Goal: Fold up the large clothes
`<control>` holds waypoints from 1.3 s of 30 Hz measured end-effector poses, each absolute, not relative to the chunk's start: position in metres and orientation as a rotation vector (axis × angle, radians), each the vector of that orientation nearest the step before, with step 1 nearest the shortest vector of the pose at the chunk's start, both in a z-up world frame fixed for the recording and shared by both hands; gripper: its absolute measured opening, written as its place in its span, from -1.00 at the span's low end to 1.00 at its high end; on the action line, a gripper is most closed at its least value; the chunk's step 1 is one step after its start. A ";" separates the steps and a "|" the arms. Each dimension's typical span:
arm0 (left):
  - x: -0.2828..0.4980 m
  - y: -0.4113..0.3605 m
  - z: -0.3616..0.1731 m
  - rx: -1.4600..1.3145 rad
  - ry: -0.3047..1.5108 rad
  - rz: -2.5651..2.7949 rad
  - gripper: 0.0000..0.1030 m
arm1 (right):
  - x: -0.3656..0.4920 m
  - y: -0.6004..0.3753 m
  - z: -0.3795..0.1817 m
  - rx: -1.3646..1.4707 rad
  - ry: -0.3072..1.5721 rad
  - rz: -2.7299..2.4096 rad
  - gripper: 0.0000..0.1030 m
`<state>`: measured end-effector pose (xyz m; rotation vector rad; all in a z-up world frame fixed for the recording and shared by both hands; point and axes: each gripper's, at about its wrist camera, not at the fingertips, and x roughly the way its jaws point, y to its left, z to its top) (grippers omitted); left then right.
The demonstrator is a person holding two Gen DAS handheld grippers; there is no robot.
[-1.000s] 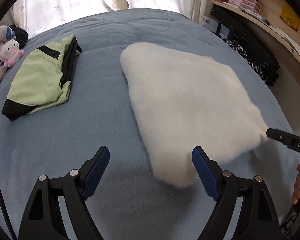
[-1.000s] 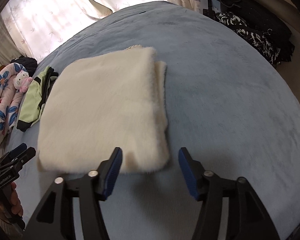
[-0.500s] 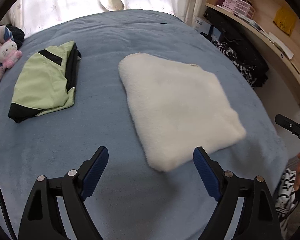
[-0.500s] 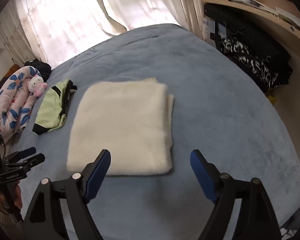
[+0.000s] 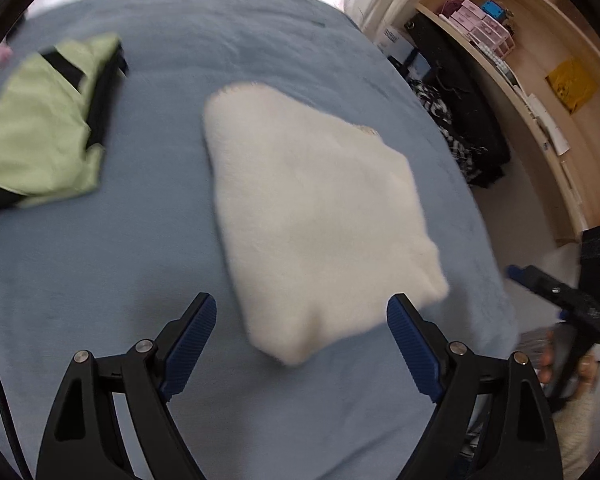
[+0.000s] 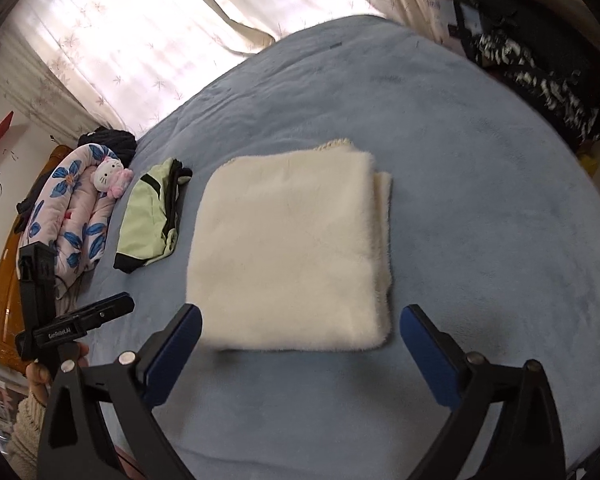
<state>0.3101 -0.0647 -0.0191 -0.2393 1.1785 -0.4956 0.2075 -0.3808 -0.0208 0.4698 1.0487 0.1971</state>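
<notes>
A cream fleece garment lies folded into a thick square on the blue bed cover. My left gripper hangs open above its near corner, with nothing between the blue pads. My right gripper hovers over the garment's near edge. Its jaws are opening wide and its pads touch no cloth. A folded light-green and black garment lies to the left of the cream one.
A white plush toy rests on a rolled floral quilt at the bed's left side. Curtains hang behind the bed. Wooden shelves and dark patterned clothes stand beyond the right edge.
Both grippers have risen and drawn back from the cream garment, which stays folded in place. The right jaws have spread much wider. The left view has swung to the right.
</notes>
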 end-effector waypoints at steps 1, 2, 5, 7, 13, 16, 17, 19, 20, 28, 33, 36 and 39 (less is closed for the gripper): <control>0.316 -0.065 -0.027 -0.254 1.197 -0.499 0.68 | 0.213 -0.385 -0.028 0.503 1.065 0.215 0.94; 0.320 -0.065 -0.032 -0.261 1.204 -0.495 0.68 | 0.219 -0.389 -0.037 0.534 1.085 0.225 0.94; 0.339 -0.065 -0.059 -0.343 1.253 -0.525 0.68 | 0.238 -0.401 -0.063 0.589 1.126 0.230 0.94; 0.350 -0.065 -0.075 -0.390 1.275 -0.541 0.68 | 0.251 -0.410 -0.078 0.609 1.136 0.220 0.94; 0.375 -0.074 -0.113 -0.435 1.277 -0.539 0.70 | 0.291 -0.435 -0.126 0.699 1.173 0.284 0.94; 0.383 -0.079 -0.123 -0.422 1.252 -0.535 0.74 | 0.307 -0.437 -0.146 0.706 1.202 0.336 0.94; 0.386 -0.080 -0.126 -0.419 1.247 -0.530 0.75 | 0.311 -0.435 -0.152 0.704 1.212 0.361 0.94; 0.391 -0.082 -0.136 -0.419 1.254 -0.526 0.75 | 0.319 -0.430 -0.162 0.698 1.226 0.412 0.94; 0.394 -0.083 -0.140 -0.425 1.259 -0.528 0.79 | 0.323 -0.426 -0.167 0.691 1.232 0.435 0.94; 0.410 -0.097 -0.171 -0.490 1.276 -0.593 1.00 | 0.353 -0.390 -0.185 0.635 1.245 0.577 0.96; 0.415 -0.105 -0.180 -0.488 1.286 -0.623 1.00 | 0.359 -0.378 -0.190 0.607 1.245 0.596 1.00; 0.418 -0.109 -0.179 -0.466 1.305 -0.638 1.00 | 0.355 -0.382 -0.192 0.642 1.214 0.586 1.00; 0.421 -0.114 -0.176 -0.433 1.314 -0.632 1.00 | 0.353 -0.382 -0.193 0.647 1.201 0.578 1.00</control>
